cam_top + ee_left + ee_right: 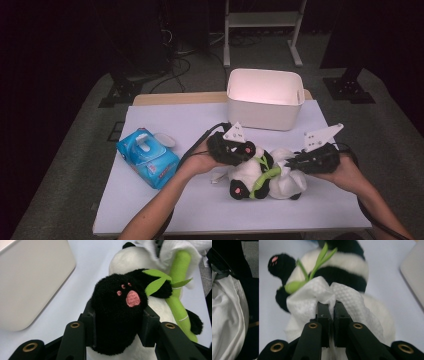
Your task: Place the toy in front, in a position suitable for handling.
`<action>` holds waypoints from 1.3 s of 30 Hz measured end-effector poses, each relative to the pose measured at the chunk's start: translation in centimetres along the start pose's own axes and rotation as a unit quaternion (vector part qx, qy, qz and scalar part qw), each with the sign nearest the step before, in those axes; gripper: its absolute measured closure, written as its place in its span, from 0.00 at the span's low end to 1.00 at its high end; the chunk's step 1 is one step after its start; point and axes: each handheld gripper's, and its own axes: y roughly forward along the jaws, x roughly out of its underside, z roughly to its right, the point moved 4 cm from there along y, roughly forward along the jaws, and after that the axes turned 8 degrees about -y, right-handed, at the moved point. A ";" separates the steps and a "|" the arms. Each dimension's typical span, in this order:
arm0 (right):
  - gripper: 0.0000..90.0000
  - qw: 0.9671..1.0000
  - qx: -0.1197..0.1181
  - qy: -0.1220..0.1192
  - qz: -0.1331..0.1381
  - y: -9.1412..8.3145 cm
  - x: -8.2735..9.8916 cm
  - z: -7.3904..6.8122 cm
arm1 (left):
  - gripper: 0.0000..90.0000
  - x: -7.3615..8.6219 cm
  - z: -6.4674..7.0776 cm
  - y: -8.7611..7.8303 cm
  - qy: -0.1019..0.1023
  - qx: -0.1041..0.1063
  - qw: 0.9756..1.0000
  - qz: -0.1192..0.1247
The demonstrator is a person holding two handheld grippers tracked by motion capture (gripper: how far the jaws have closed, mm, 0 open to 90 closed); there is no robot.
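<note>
L to R across the high view: blue wipes pack [148, 158] sits at table's left, apart from the action; L gripper [239, 150] and R gripper [300, 161] meet over the panda plush [250, 180] lying mid-table, just in front of the white bin [265, 98]. L jaws are clamped on the panda's black paw [117, 312], fur bulging out betw. the pads; R jaws are pinched nearly together on a white wipe [319, 296] draped on the plush's body. Handling, by my read: plush is light, soft, squashy, not fragile, so a limb grip works but it'll sag and swing; wipe is thin, limp, prob. damp, can tear or slip, so pinch a bunched fold. L gripper view gives the pink paw pad and green bamboo stick [178, 307] close up, detail that is too small in the high view. R gripper view shows the wipe's dimpled texture and the pinch itself; the high view alone gives bin and pack layout.
</note>
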 end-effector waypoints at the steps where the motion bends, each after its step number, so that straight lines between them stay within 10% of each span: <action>1: 0.95 1.000 -0.002 -0.003 -0.001 0.3 -0.6 0.1 | 0.64 0.1 0.2 0.0 -0.001 0.001 1.000 0.004; 9: 0.95 0.999 -0.023 -0.033 -0.018 3.1 -3.7 0.5 | 0.64 0.9 0.5 -0.2 0.004 0.000 1.000 0.004; 24: 0.94 0.999 -0.002 0.013 -0.034 0.6 -0.6 2.4 | 0.62 1.1 0.9 -0.4 -0.001 0.015 1.000 0.005; 39: 0.95 0.999 -0.017 -0.004 -0.042 1.6 -0.2 -0.2 | 0.45 -0.5 1.6 -1.3 -0.025 0.078 0.997 -0.005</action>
